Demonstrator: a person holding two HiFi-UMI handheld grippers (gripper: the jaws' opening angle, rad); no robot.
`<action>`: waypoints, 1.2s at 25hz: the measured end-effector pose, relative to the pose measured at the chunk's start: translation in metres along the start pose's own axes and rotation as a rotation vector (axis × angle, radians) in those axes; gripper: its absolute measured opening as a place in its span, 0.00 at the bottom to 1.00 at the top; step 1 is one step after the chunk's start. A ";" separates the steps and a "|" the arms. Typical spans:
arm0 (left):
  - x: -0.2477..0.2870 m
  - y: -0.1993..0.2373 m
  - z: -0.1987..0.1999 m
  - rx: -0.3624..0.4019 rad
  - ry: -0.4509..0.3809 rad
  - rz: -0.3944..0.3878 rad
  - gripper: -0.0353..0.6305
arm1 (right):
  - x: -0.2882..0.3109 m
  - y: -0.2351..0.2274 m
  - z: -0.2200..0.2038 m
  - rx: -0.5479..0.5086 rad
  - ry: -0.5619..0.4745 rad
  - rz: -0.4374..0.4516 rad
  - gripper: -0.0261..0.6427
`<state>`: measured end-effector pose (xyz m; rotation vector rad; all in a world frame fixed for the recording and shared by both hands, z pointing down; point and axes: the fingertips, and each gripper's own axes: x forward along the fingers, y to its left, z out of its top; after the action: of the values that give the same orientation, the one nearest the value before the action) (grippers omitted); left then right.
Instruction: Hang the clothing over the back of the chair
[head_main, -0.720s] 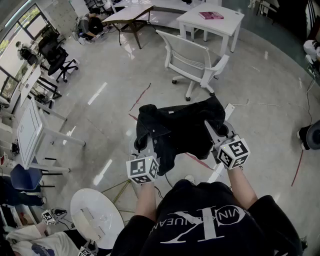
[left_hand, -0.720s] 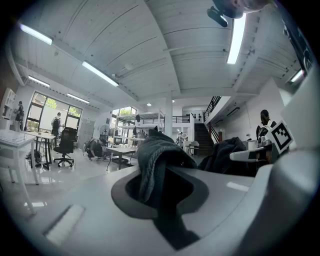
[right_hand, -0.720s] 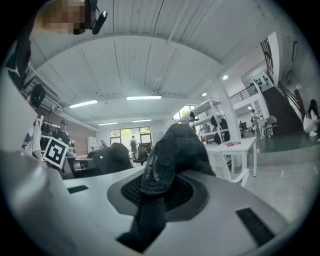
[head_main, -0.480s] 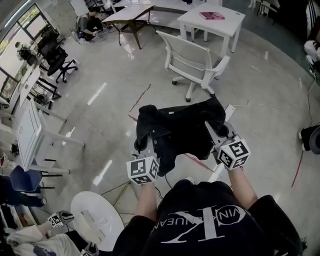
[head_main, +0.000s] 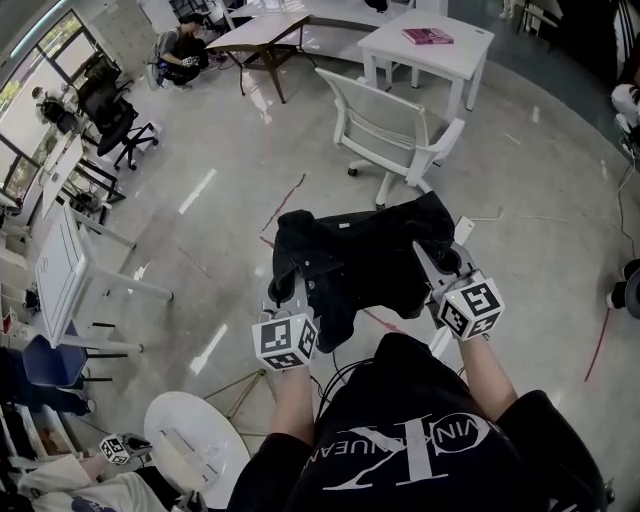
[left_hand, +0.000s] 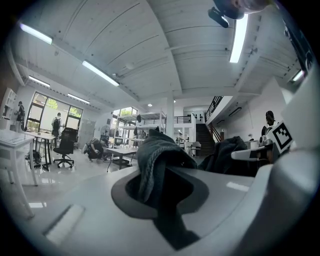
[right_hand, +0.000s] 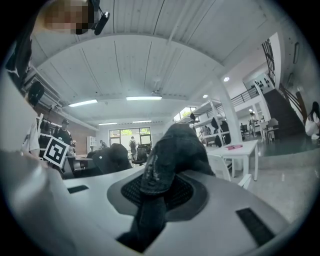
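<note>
Barely shifted, left hand-held gripper (head_main: 288, 288) and right hand-held gripper (head_main: 437, 262) clamp clothing (head_main: 360, 250) between them.

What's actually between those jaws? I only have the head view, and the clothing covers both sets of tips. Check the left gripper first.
Observer: In the left gripper view, the left gripper is shut on a fold of the dark clothing. The fabric runs down through the closed jaws.
Operator: Now the right one. Confirm it before I head for the chair.
Observer: In the right gripper view, the right gripper is shut on the clothing too, with a dark fold bulging up past its tips.
</note>
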<state>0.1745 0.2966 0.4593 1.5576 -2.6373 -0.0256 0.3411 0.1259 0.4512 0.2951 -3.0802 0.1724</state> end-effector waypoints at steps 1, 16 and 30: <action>0.003 0.002 0.002 -0.002 0.000 0.002 0.13 | 0.004 -0.001 0.003 -0.002 0.001 0.003 0.18; 0.069 0.078 0.003 -0.014 0.040 0.024 0.13 | 0.114 -0.004 0.001 0.025 0.029 0.038 0.18; 0.166 0.174 0.017 -0.010 0.041 0.002 0.13 | 0.239 -0.012 0.009 0.027 0.028 0.032 0.18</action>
<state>-0.0585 0.2355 0.4615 1.5353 -2.6037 -0.0059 0.1089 0.0688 0.4557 0.2428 -3.0585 0.2180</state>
